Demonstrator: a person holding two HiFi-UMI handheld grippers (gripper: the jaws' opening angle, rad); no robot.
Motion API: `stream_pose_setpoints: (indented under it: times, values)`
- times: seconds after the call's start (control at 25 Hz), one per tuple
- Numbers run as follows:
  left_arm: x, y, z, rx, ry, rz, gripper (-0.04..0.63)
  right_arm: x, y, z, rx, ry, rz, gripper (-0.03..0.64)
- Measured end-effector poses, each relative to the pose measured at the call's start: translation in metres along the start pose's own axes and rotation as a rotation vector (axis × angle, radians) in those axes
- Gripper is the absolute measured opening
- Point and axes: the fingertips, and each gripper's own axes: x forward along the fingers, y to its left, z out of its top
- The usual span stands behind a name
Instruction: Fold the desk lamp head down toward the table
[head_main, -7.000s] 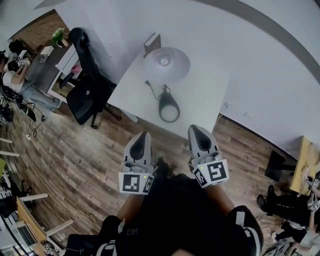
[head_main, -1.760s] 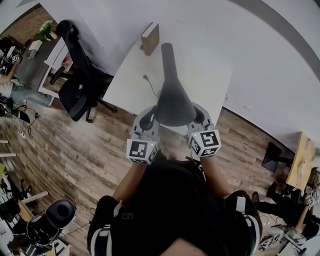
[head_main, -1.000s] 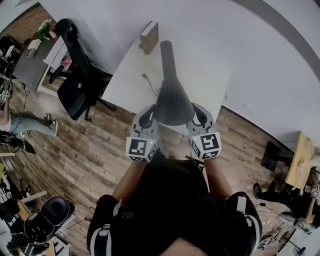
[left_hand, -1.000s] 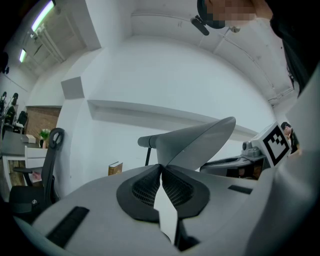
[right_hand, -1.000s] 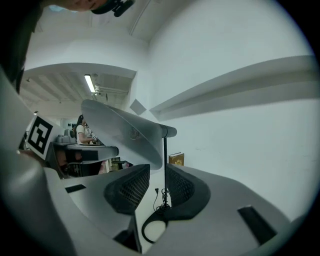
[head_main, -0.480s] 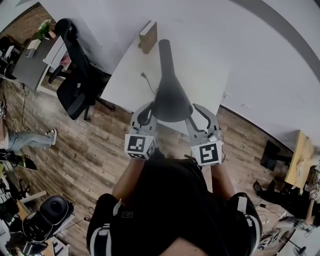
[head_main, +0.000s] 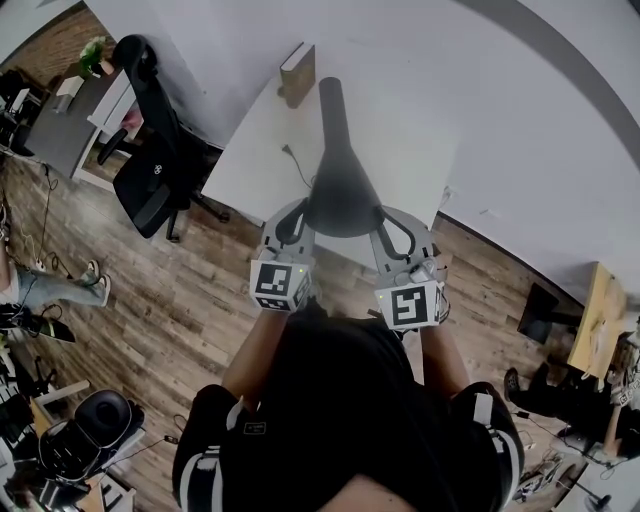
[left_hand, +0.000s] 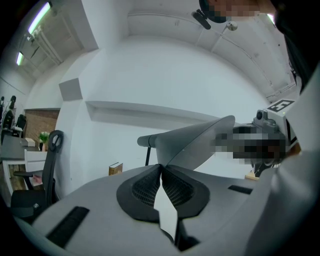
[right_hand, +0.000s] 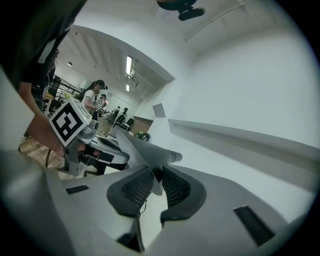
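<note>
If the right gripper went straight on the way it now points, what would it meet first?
The lamp shade. Its rim already stands between the jaws of the right gripper, which have just been closing, so going on would likely run into the shade's wall at once.

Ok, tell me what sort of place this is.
Most likely an open-plan office or lab workspace: a white desk stands against the wall, a black swivel office chair sits beside it on wood-look flooring, and more desks stand beyond the chair.
</note>
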Motion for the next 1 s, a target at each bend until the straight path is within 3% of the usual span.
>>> stream_pose_setpoints:
  times: [0.24, 0.4, 0.52, 0.8, 0.88, 1.0]
  values:
    - [-0.011, -0.004, 0.002, 0.091, 0.004, -0.019, 0.035, 0.000, -0.002, -0.001, 0.006, 0.011, -0.009, 0.066]
    - [-0.031, -0.019, 0.021, 0.324, -0.032, -0.042, 0.082, 0.000, -0.001, -0.001, 0.005, 0.006, -0.014, 0.065]
    - [-0.044, -0.031, 0.029, 0.510, 0.011, -0.046, 0.150, 0.001, -0.001, -0.001, 0.003, 0.003, -0.013, 0.066]
    - [-0.046, -0.058, 0.054, 0.871, 0.026, -0.044, 0.169, 0.001, -0.001, -0.002, -0.013, -0.003, -0.007, 0.064]
    - [-0.041, -0.061, 0.054, 0.944, 0.041, -0.048, 0.167, 0.000, -0.001, -0.002, -0.012, -0.004, -0.008, 0.064]
    - [-0.034, -0.061, 0.057, 0.985, 0.049, -0.046, 0.163, -0.001, 0.000, -0.001, -0.017, -0.007, -0.010, 0.064]
